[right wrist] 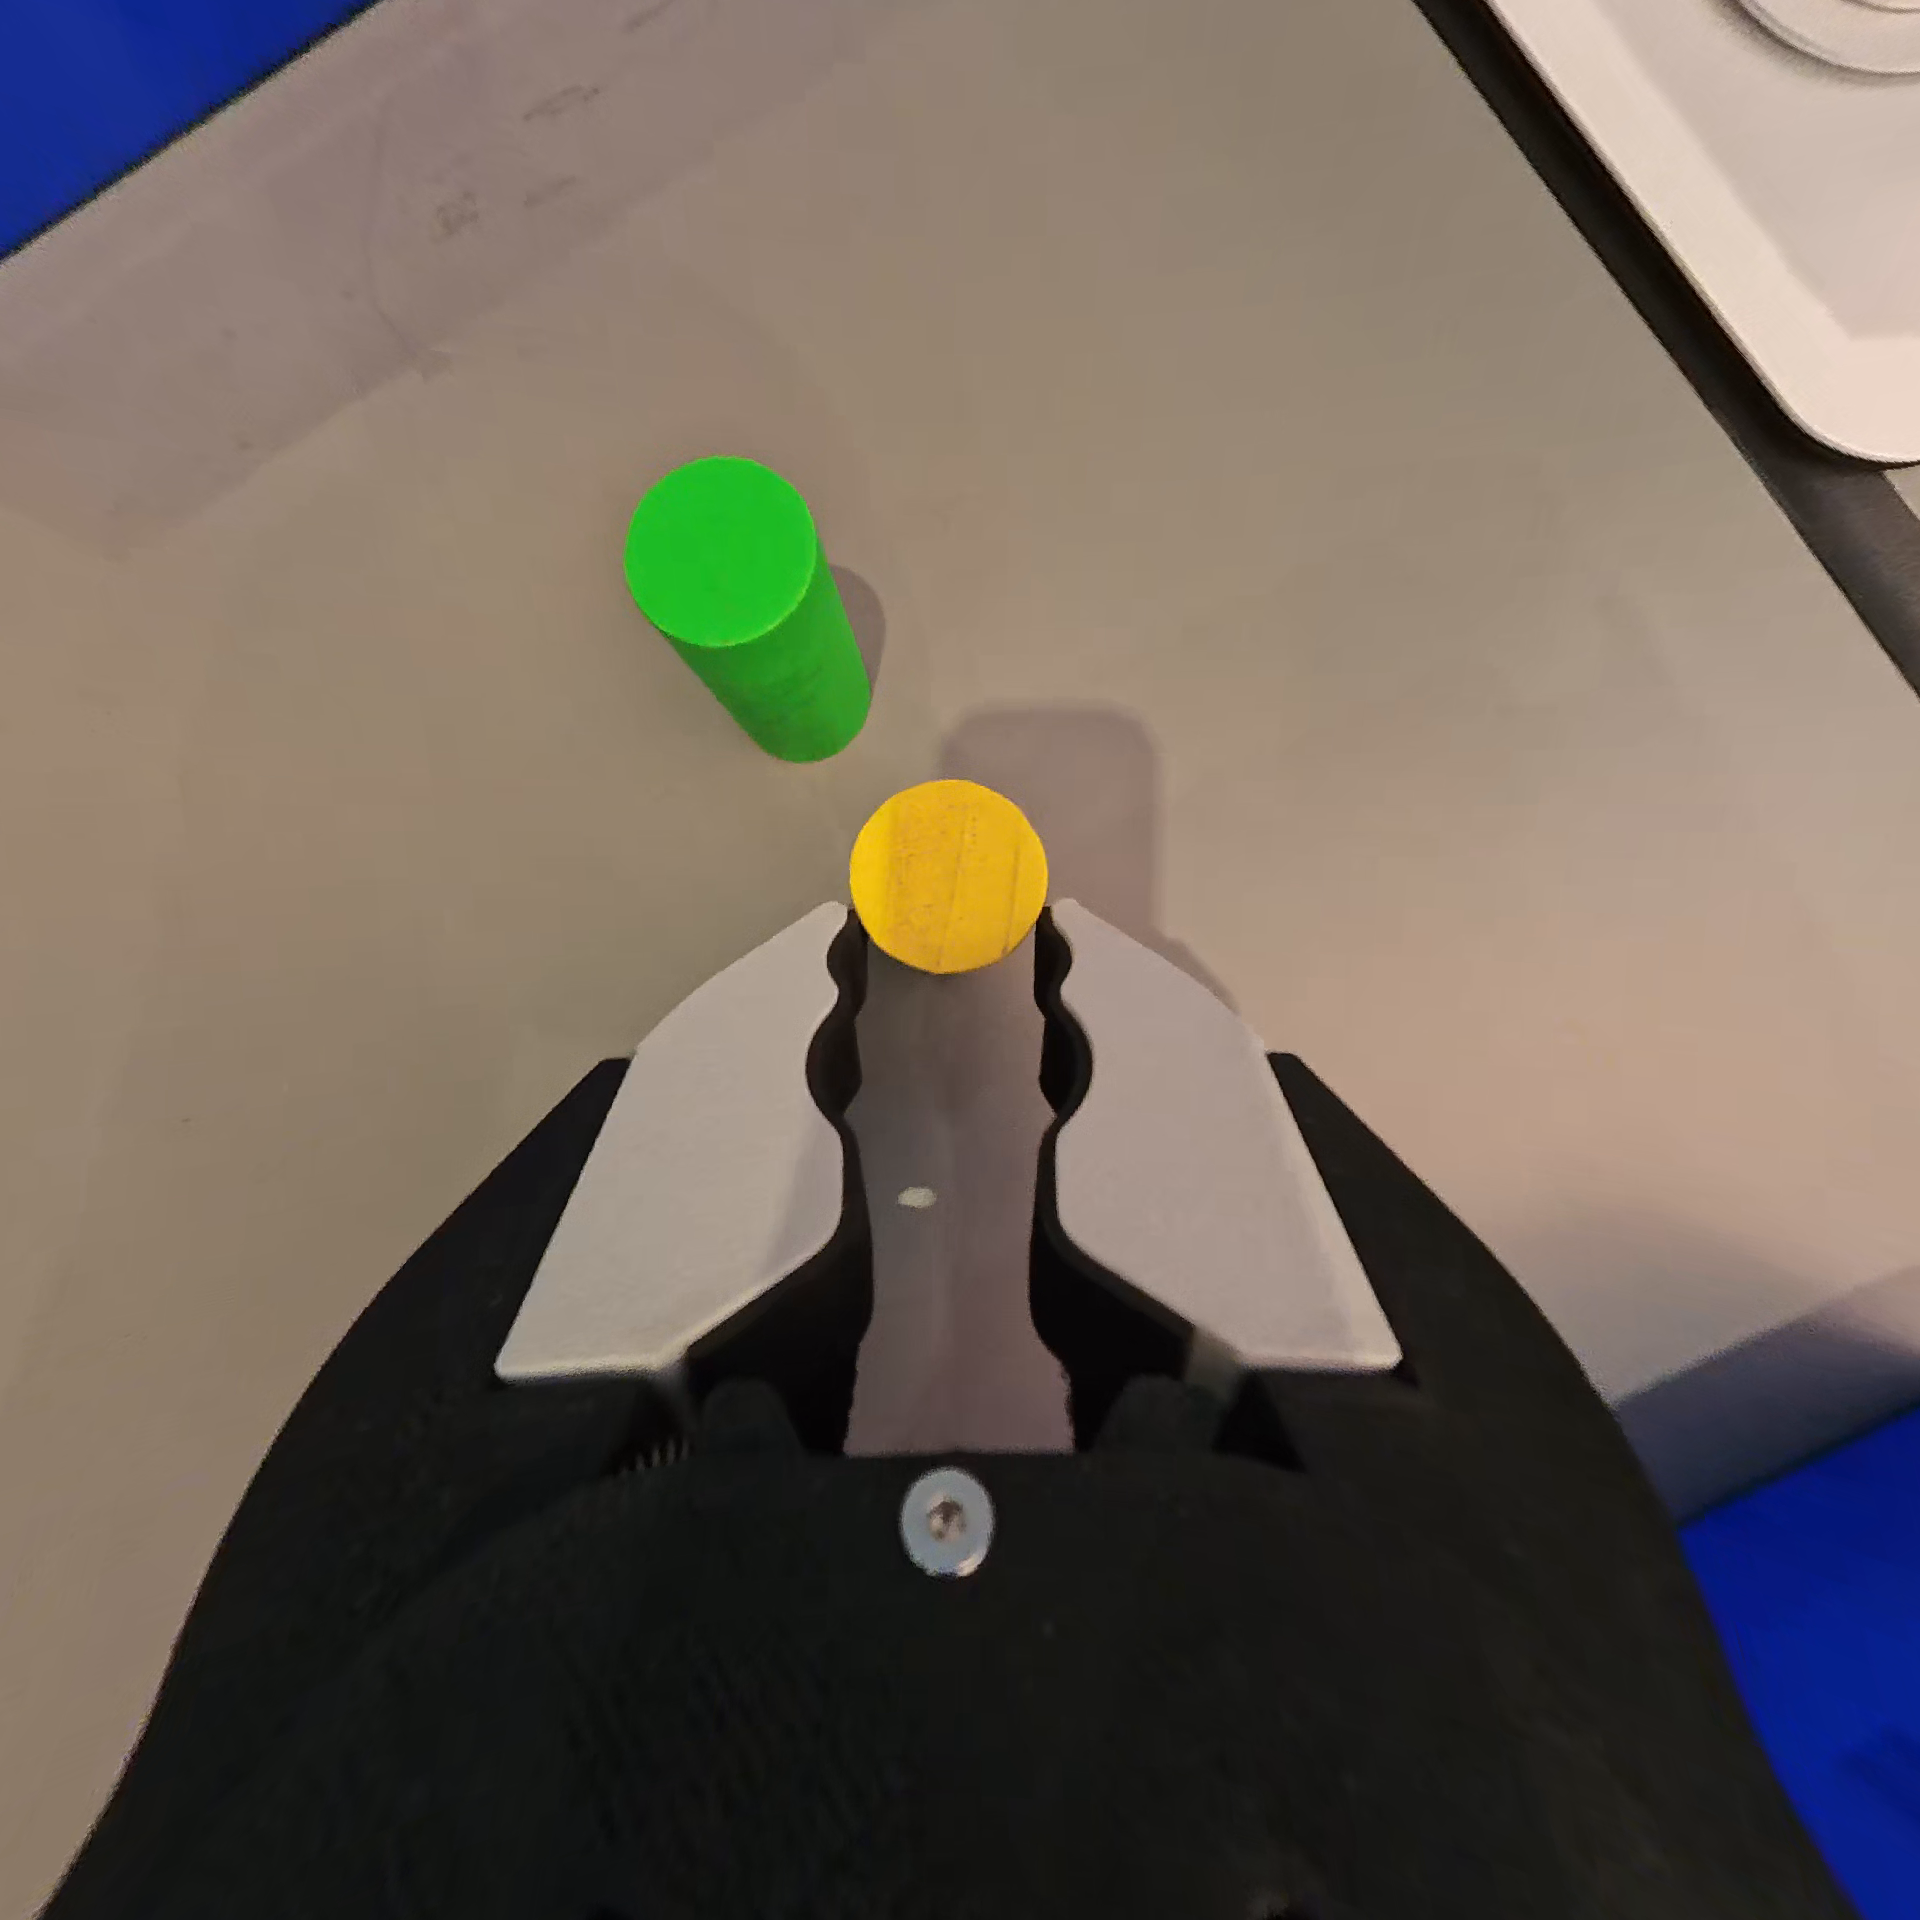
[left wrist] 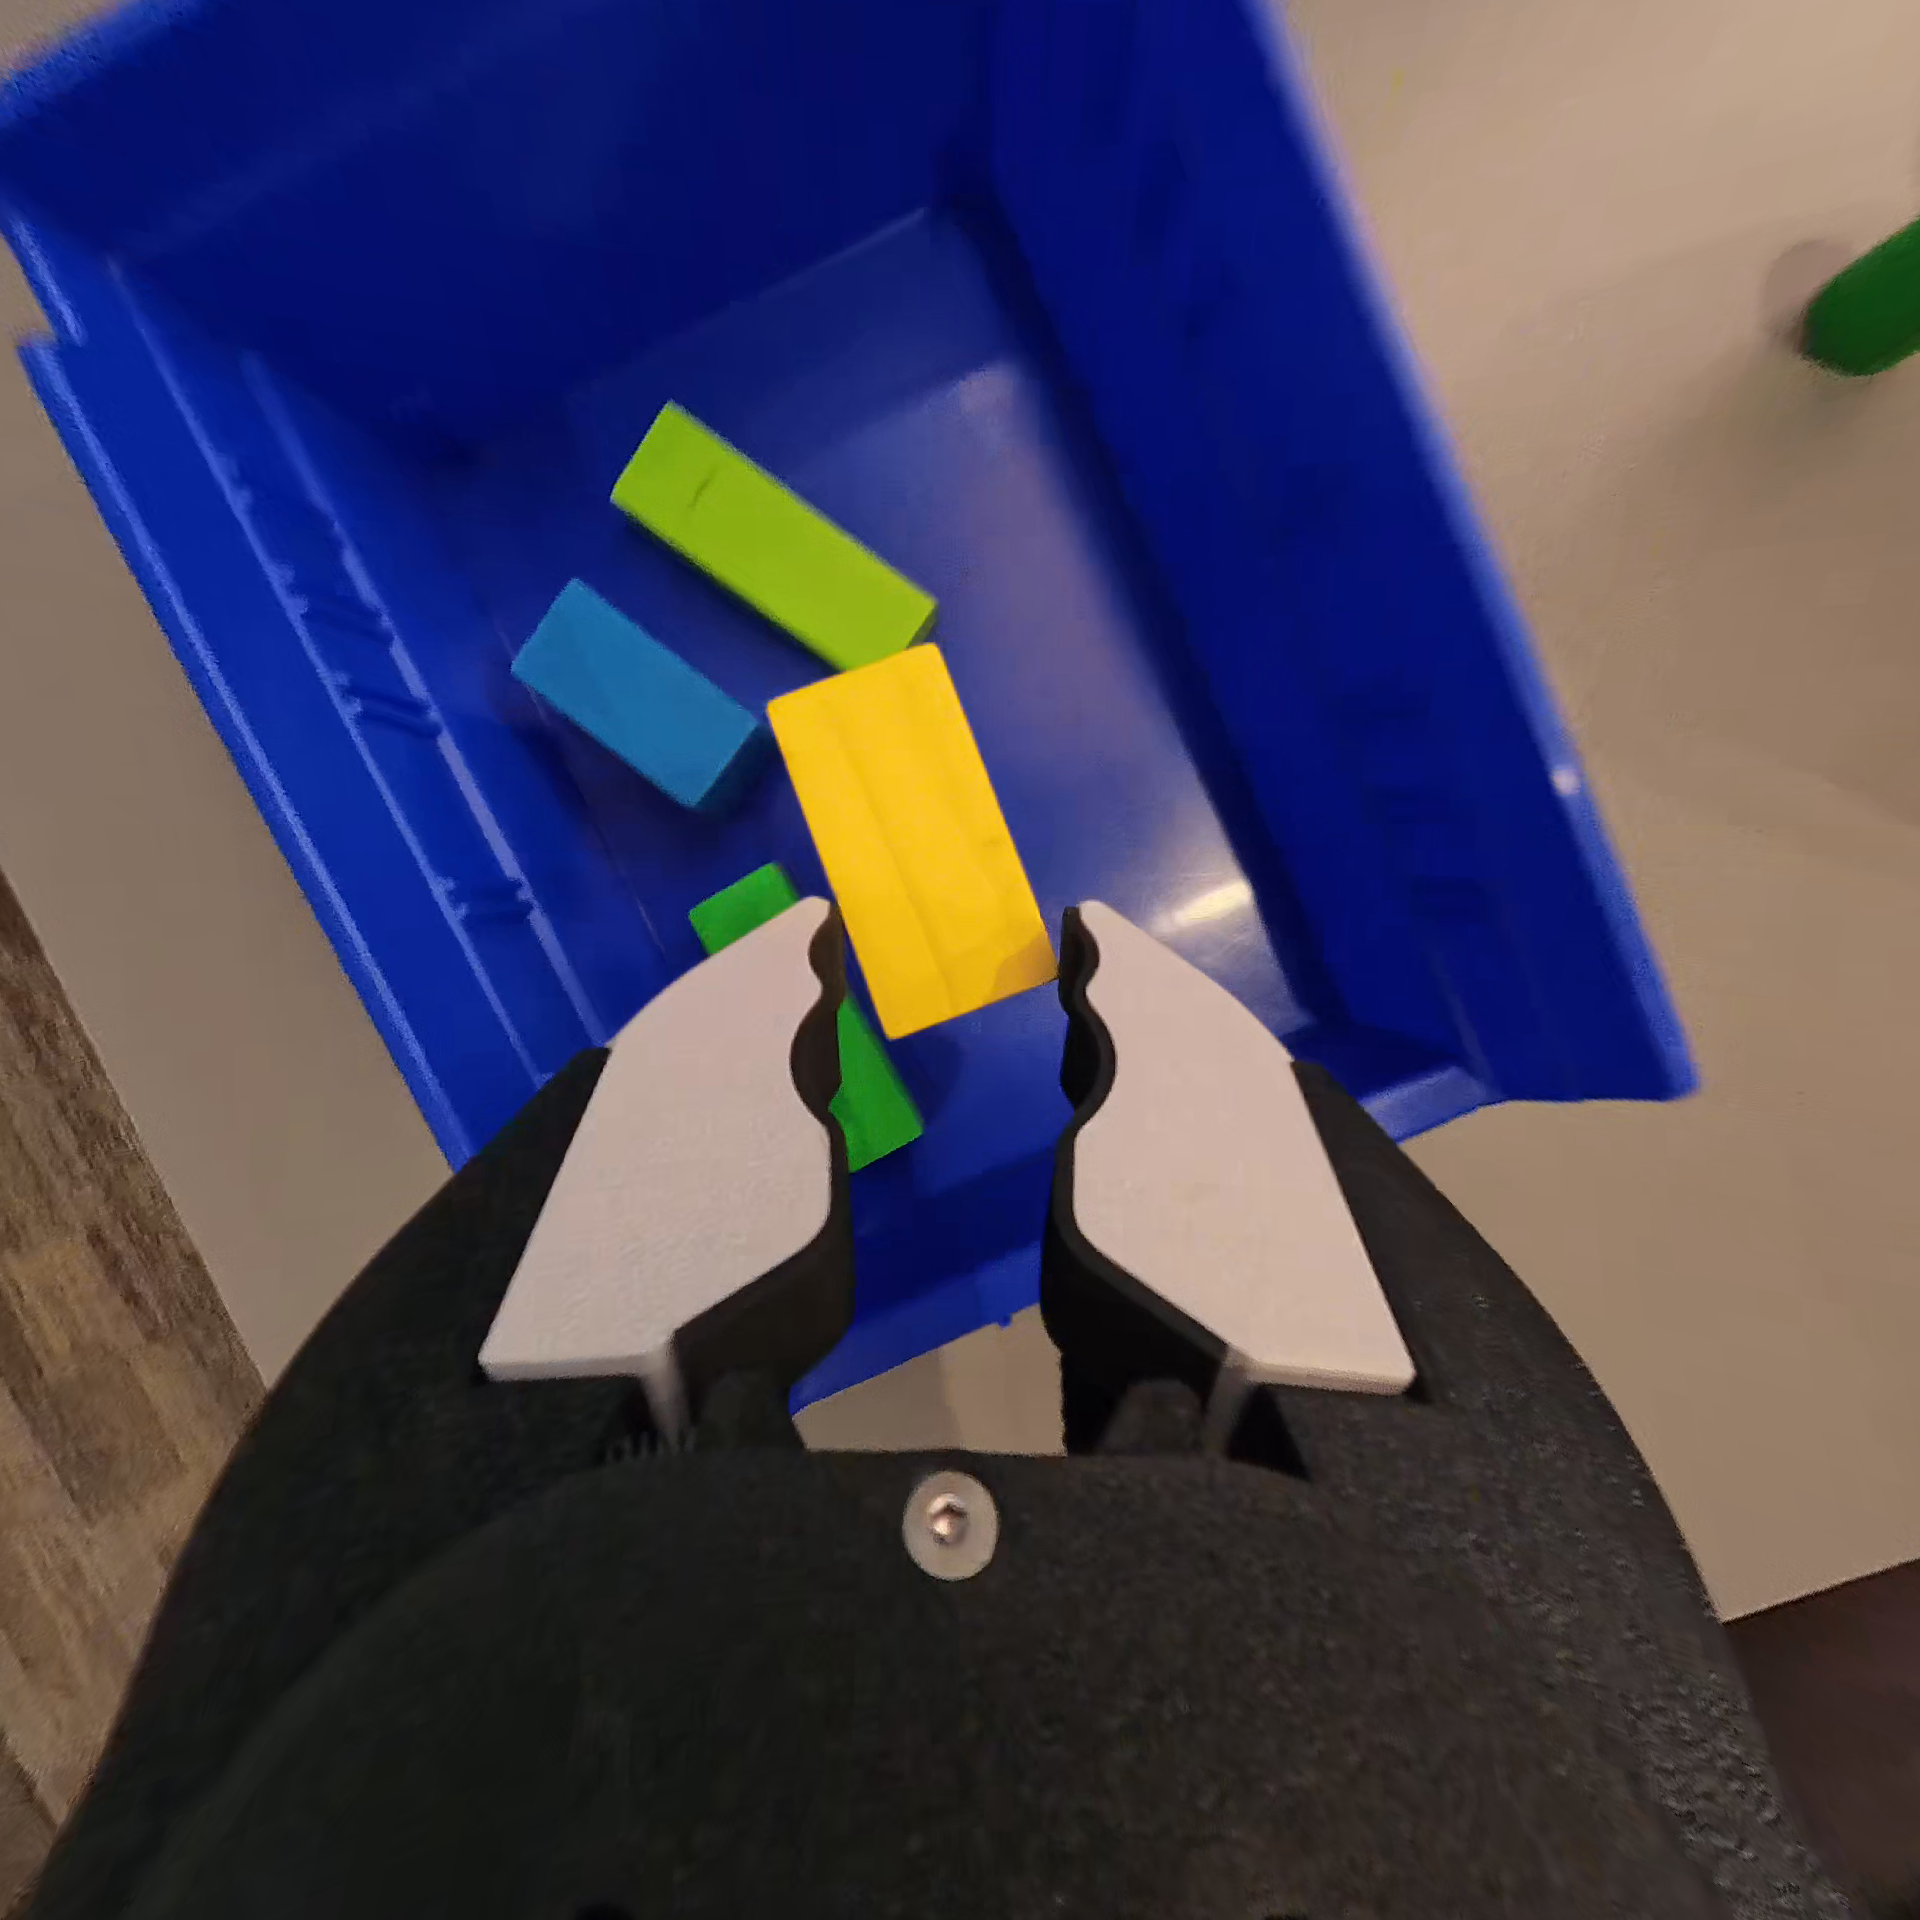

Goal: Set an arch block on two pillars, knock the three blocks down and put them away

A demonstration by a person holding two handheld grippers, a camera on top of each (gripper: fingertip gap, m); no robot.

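Left claw is hanging over the open blue plastic bin, jaws parted around the near end of the yellow grooved rectangular block; whether they are pinching it cannot be told. Right claw is closing on the upright yellow cylinder pillar, fingertips at its rim. Blocks look light, rigid, smooth; best taken across flat or round sides.

Count: four blocks in the bin, two pillars on the grey tabletop, one being the green cylinder pillar.
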